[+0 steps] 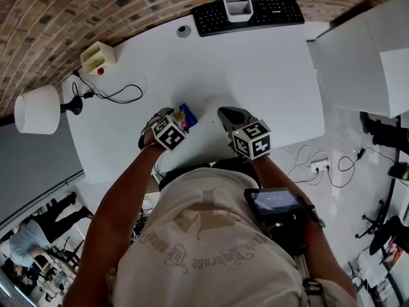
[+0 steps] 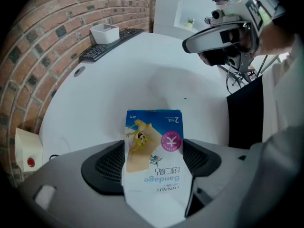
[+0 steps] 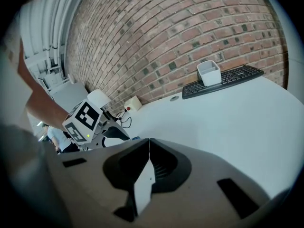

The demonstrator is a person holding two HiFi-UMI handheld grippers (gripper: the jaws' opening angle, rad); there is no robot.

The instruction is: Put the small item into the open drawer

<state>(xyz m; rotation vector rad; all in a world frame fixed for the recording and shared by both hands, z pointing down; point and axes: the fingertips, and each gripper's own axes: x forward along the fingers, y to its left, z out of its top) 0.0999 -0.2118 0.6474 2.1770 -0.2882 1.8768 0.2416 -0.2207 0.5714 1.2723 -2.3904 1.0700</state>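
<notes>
Bandage box (image 2: 153, 137) pinched in left tongs (image 2: 153, 164), print (image 2: 164, 179) legible there alone; right tongs (image 3: 148, 161) together.

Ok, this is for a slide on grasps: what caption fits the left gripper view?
Left gripper shut on a blue-and-white bandage pack, white desk beyond.
</notes>
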